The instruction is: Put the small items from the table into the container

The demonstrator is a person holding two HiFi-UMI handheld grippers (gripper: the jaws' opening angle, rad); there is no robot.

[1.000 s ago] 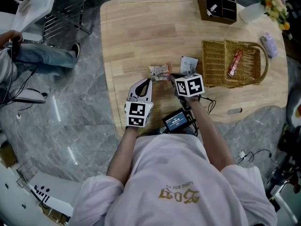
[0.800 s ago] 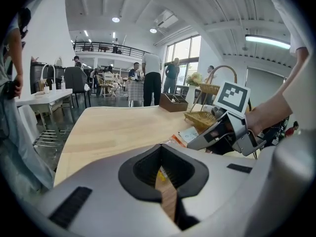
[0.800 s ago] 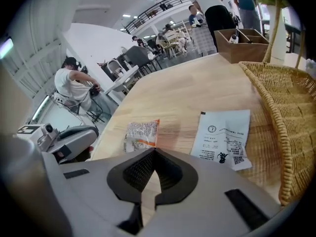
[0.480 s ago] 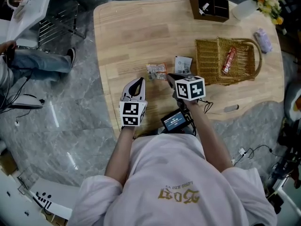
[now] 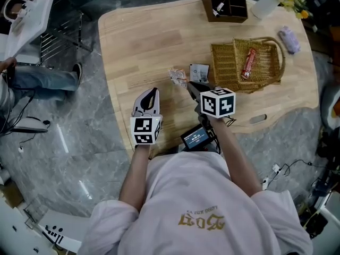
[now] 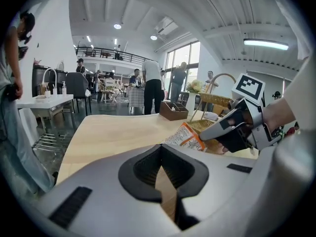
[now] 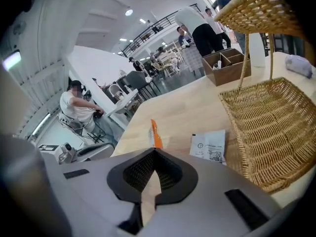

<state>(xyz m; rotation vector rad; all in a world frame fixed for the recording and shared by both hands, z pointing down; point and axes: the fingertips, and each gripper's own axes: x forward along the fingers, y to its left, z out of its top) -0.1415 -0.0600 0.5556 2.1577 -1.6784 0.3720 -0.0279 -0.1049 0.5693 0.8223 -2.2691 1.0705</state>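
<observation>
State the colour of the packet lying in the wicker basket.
Red packet in the basket; head view shows it best.

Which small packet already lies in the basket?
The red packet, in the wicker basket; the white sachet lies on the table, the orange snack packet is in the right gripper.

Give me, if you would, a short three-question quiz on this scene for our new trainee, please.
1. True or false: the wicker basket is empty.
2. What does the right hand-held gripper hold? A) a spoon B) an orange snack packet C) nothing
3. Where does the white sachet lie?

Key:
1. False: a red packet lies in it.
2. B
3. On the table, beside the basket, not in it.
</observation>
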